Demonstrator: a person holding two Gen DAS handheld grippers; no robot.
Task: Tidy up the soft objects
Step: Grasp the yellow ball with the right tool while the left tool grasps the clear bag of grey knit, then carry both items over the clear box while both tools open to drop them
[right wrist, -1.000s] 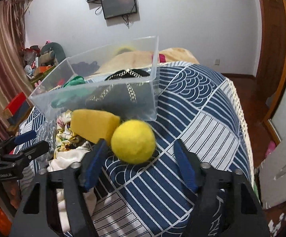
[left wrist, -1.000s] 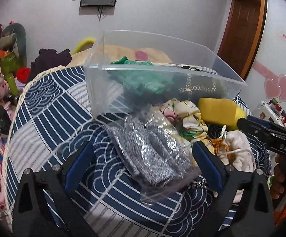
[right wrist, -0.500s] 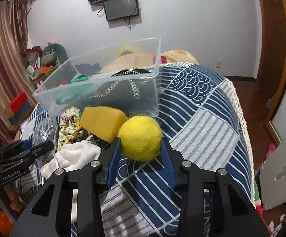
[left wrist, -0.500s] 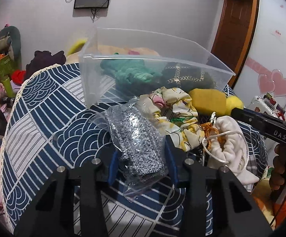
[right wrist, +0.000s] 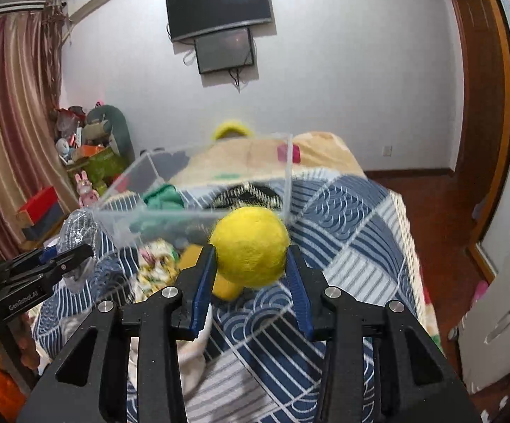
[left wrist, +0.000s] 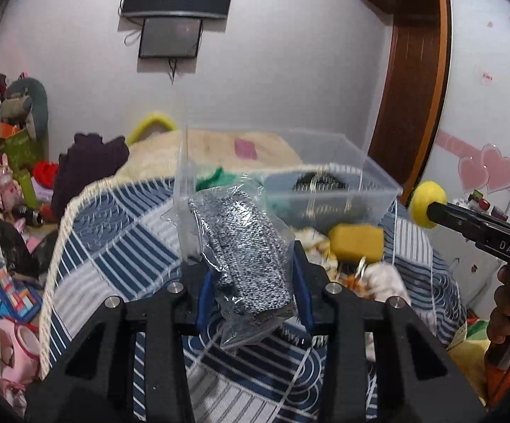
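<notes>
My left gripper (left wrist: 255, 282) is shut on a clear bag of grey speckled fabric (left wrist: 248, 246) and holds it above the bed, in front of the clear plastic bin (left wrist: 325, 183). My right gripper (right wrist: 251, 275) is shut on a yellow felt ball (right wrist: 249, 245), lifted near the bin's (right wrist: 198, 190) front wall. The ball also shows in the left wrist view (left wrist: 425, 202). The bin holds green cloth (right wrist: 161, 195) and a black item with a chain (right wrist: 248, 194).
A yellow sponge block (left wrist: 357, 241), a floral cloth (right wrist: 153, 268) and a cream pouch (left wrist: 383, 278) lie on the blue patterned bedspread (right wrist: 353, 218). Toys and boxes (right wrist: 89, 148) crowd the left floor. A wooden door (left wrist: 410, 98) stands right.
Both grippers shut on their objects and lifted them off the bedspread toward the bin: the left with the bagged fabric, the right with the yellow ball.
</notes>
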